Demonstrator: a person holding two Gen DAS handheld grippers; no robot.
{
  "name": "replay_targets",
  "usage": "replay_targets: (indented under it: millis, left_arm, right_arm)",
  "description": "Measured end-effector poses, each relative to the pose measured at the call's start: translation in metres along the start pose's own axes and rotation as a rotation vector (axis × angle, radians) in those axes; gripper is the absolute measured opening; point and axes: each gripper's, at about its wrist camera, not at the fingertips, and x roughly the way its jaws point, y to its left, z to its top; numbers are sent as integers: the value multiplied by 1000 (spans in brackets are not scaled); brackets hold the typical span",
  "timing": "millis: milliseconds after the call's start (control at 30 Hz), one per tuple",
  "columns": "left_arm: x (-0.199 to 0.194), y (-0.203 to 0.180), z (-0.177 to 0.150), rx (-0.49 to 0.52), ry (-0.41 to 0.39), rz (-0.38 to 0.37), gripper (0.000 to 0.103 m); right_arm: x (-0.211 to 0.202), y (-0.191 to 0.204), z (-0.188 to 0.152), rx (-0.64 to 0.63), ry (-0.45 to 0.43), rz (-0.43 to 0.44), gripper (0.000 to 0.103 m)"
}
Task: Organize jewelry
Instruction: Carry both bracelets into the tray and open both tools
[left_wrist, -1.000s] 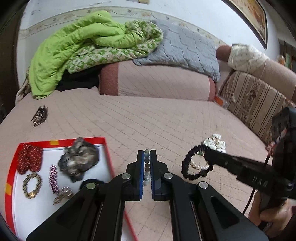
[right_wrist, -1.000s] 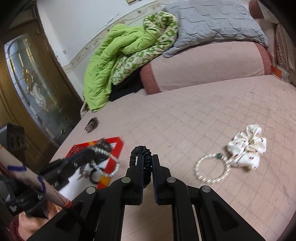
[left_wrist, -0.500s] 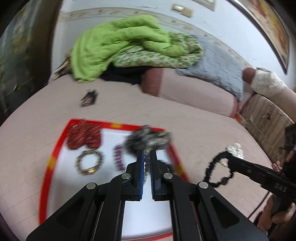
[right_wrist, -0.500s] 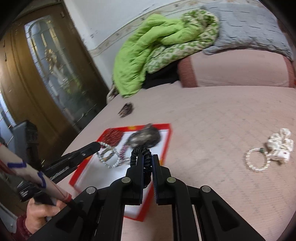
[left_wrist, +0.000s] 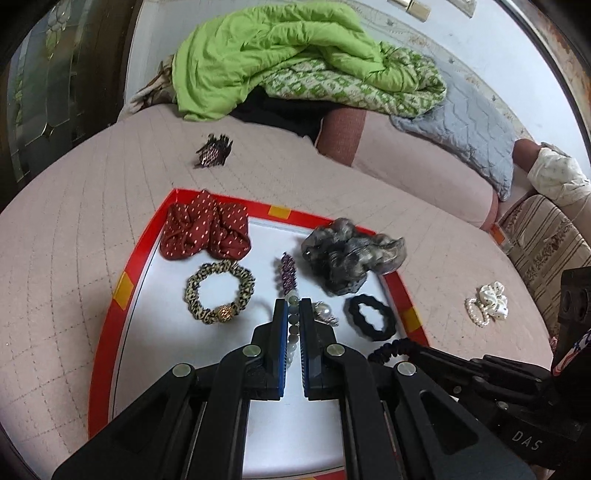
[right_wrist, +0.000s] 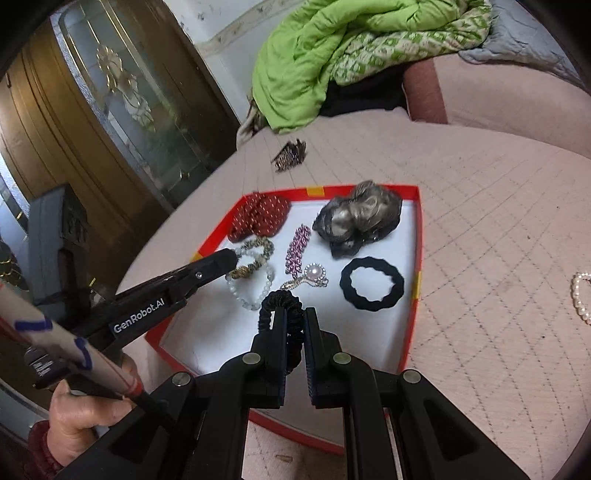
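A red-rimmed white tray lies on the pink bed. My left gripper is shut on a pale bead bracelet and holds it over the tray's middle. My right gripper is shut on a black coil hair tie over the tray's near side. In the tray lie a red dotted scrunchie, a leopard scrunchie, a purple clip, a grey scrunchie, a black scrunchie and a pearl brooch.
A pearl bracelet and a white scrunchie lie on the bed right of the tray. A dark claw clip lies beyond the tray. Green and grey quilts are piled at the back. A wooden glass door stands left.
Both grippers have swung left from the open bed to over the tray, each still holding its item. The tray now fills the middle of both views.
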Motion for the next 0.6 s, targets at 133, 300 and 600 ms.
replay_targets:
  millis: [133,300,600]
  left_arm:
    - [6,11,0,-22,20,35,6]
    - [11,18,-3,-27,47,81,6]
    - [14,18,-3,-15,55,99,6]
  right_arm:
    - [11,-5,2,14,21,-22,10]
    - [17,-10,4,18,34,-48,10]
    - [27,-16,7,27,49,-78,11]
